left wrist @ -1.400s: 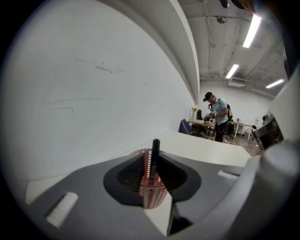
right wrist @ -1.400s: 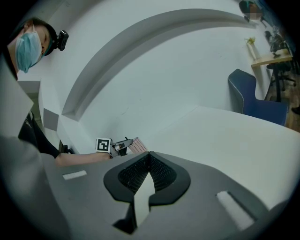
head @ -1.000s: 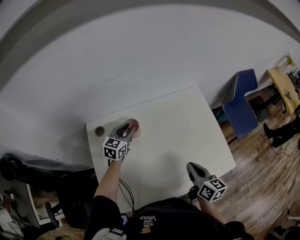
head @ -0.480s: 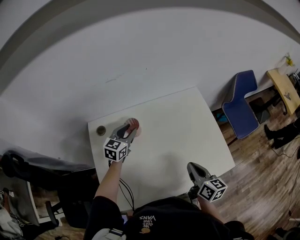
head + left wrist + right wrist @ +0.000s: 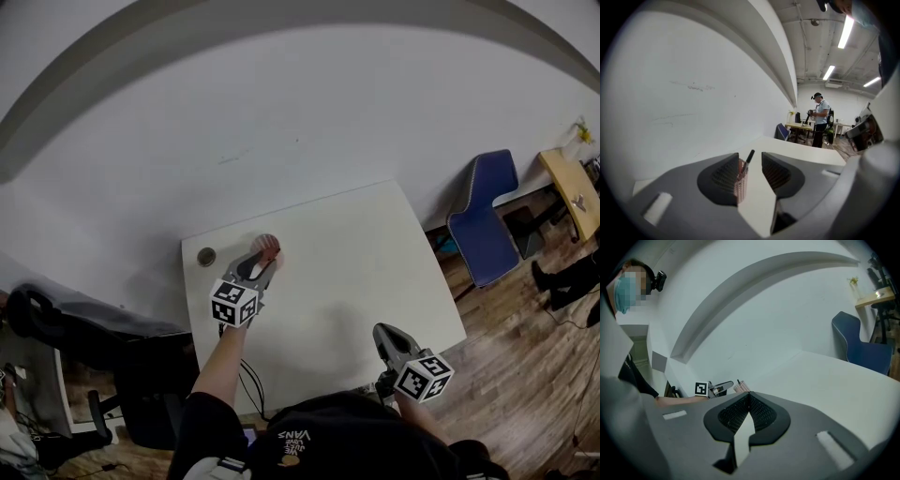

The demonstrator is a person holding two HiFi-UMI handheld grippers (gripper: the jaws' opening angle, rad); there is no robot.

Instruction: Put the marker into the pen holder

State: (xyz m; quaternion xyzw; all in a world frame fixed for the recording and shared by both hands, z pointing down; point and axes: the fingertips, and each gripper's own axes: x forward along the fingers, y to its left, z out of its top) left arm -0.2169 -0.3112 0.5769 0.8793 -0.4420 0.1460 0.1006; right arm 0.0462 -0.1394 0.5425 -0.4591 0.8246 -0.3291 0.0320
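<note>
A pink mesh pen holder (image 5: 269, 247) stands on the white table (image 5: 356, 253) near its far left corner. In the left gripper view the pen holder (image 5: 740, 182) shows just ahead of the jaws, with a black marker (image 5: 748, 157) standing tilted in it, tip end up. My left gripper (image 5: 260, 263) is right at the holder; the left gripper (image 5: 750, 160) is open and its pads touch neither holder nor marker. My right gripper (image 5: 384, 334) hovers at the table's near edge, and in its own view the right gripper (image 5: 749, 395) is shut with nothing in it.
A small dark round object (image 5: 206, 256) lies at the table's far left corner by the wall. A blue chair (image 5: 483, 220) stands right of the table and a black office chair (image 5: 56, 323) to the left. A person (image 5: 820, 119) stands far off at another desk.
The left gripper's jaws have spread a little wider by the holder. The head view has shifted slightly. The right gripper has stayed where it was.
</note>
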